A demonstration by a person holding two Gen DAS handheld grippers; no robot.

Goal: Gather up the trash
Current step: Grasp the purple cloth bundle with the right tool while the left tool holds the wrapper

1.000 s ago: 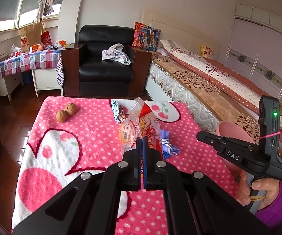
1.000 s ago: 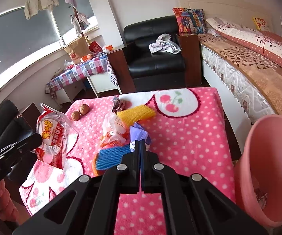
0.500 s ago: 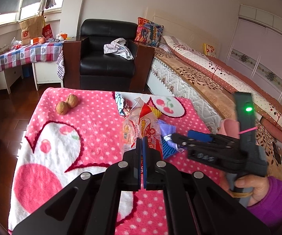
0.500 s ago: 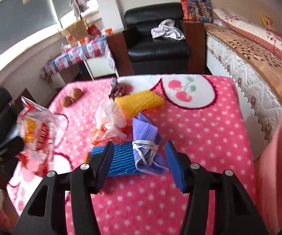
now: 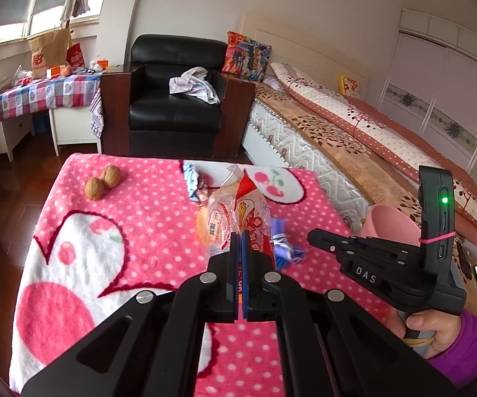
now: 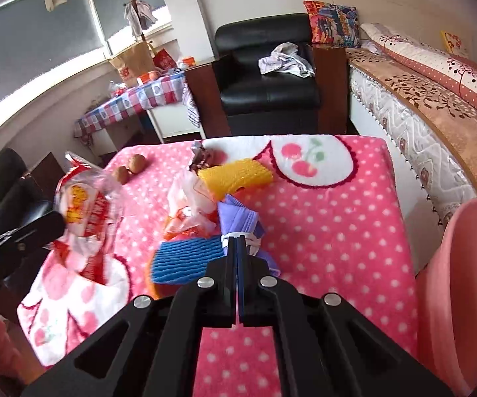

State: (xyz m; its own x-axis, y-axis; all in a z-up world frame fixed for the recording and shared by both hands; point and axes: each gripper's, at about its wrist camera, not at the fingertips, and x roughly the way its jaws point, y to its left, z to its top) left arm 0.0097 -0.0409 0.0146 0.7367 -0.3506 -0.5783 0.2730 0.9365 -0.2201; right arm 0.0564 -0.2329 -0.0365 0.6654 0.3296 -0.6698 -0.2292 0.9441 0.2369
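So the left gripper (image 5: 240,235) has its jaws clamped on a red snack bag (image 6: 84,210), while the right gripper (image 6: 237,240) pinches the purple face mask (image 6: 238,220) beside the blue sponge (image 6: 187,259).

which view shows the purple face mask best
The right wrist view: the purple face mask lies unobstructed just ahead of the right gripper, shut on its white ear loop. In the left wrist view the mask is mostly hidden behind the held snack bag.

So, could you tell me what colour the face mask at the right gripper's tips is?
The face mask is purple, clearest in the right wrist view.
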